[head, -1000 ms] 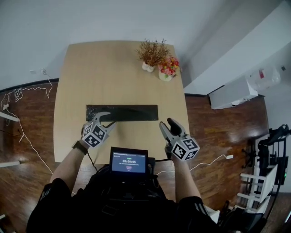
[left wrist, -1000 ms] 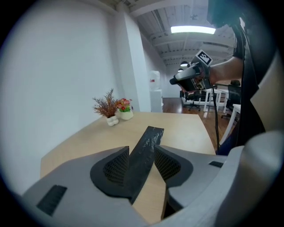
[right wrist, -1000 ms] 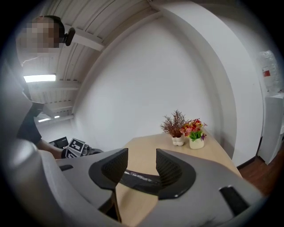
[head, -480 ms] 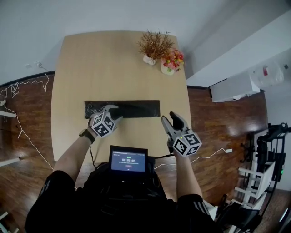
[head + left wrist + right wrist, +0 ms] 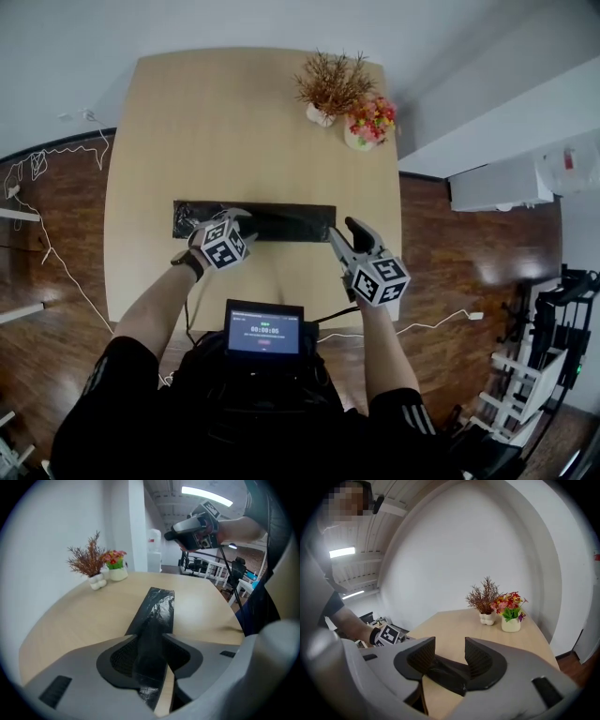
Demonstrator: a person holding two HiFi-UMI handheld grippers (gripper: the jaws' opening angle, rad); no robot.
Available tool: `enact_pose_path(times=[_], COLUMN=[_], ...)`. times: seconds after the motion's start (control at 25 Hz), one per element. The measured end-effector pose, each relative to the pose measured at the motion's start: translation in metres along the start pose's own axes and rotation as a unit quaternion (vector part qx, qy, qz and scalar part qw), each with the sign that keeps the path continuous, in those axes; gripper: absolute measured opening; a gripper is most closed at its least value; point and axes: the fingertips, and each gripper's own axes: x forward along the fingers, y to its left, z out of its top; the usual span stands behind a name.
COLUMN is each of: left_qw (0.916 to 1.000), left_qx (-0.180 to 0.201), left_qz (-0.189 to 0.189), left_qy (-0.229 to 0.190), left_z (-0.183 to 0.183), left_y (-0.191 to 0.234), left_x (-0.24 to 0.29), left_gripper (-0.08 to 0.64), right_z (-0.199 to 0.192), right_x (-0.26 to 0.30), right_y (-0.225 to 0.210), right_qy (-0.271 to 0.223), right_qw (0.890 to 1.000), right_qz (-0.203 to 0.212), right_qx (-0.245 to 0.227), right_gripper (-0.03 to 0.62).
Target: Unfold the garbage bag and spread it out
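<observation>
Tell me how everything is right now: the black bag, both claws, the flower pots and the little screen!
garbage bag: folded into a long flat strip, lying on the table.
left claw: open, strip showing between its jaws, not squeezed.
right claw: open, nothing gripped, by the strip's other end.
dried plant: upright.
flower pot: upright.
screen: switched on.

The garbage bag (image 5: pixel 281 221) is thin black plastic film, glossy and creased. The desk (image 5: pixel 234 131) is pale wood, smooth and matt. The left gripper (image 5: pixel 149 644) and right gripper (image 5: pixel 450 648) are matt grey plastic with black, finely textured pads (image 5: pixel 421 656). The floor (image 5: pixel 450 253) is dark, shiny wood.
</observation>
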Motion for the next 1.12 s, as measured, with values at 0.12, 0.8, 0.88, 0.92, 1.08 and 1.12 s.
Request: enact_pose_path(times=[0.12, 0.8, 0.88, 0.92, 1.08, 1.12], left_qw=[0.9999, 0.9934, 0.9929, 0.9927, 0.9911, 0.9907], left_qx=[-0.002, -0.041, -0.050, -0.053, -0.071, -0.079], left_qz=[-0.007, -0.062, -0.061, -0.060, -0.065, -0.067], left_qy=[0.014, 0.087, 0.089, 0.090, 0.092, 0.089], left_z=[-0.005, -0.041, -0.041, -0.040, -0.038, -0.037], left_y=[-0.001, -0.009, -0.007, -0.007, -0.006, -0.006], left_x=[0.009, 0.035, 0.035, 0.035, 0.033, 0.032], left_gripper=[0.164, 0.042, 0.022, 0.016, 0.002, 0.001], right_z=[-0.012, -0.051, -0.053, -0.054, -0.057, -0.058], right_x=[0.013, 0.048, 0.050, 0.051, 0.055, 0.055], right_y=[-0.010, -0.024, -0.023, -0.022, -0.020, -0.020], right_qy=[0.021, 0.067, 0.069, 0.070, 0.076, 0.079], right_qw=[1.000, 0.996, 0.996, 0.996, 0.995, 0.995], right_qz=[0.007, 0.046, 0.050, 0.052, 0.059, 0.060], right_qx=[0.003, 0.028, 0.029, 0.029, 0.022, 0.015], right_gripper=[0.218, 0.218, 0.218, 0.218, 0.218, 0.218])
